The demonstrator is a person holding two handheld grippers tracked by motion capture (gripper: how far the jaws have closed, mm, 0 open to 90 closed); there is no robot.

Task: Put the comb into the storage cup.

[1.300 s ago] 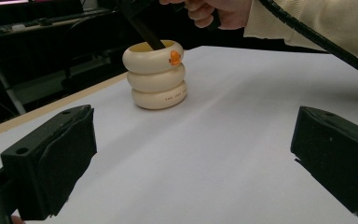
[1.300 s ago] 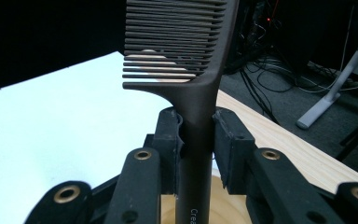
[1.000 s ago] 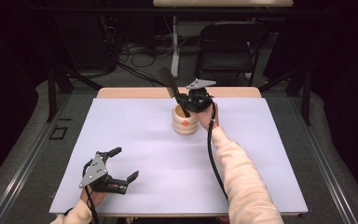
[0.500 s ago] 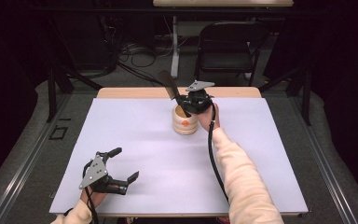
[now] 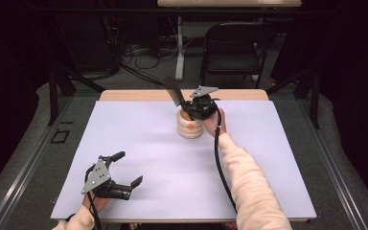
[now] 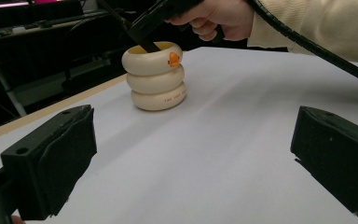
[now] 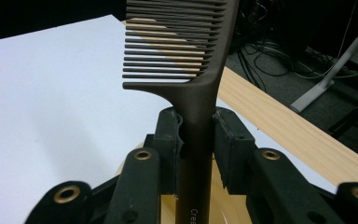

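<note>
A cream cup shaped like stacked rings, with a small orange mark, stands at the far middle of the white table top. My right gripper hovers over its mouth, shut on the handle of a dark brown comb. The comb tilts up and to the left, and its handle end dips into the cup. In the right gripper view the pads clamp the comb just below its teeth, above the cup's rim. My left gripper rests at the near left, open and holding nothing. The left gripper view shows its jaws wide apart, facing the cup.
A wooden strip runs along the table's far edge. Behind it stand a black chair, a stand leg and cables on the floor. The right gripper's cable trails along the cream sleeve.
</note>
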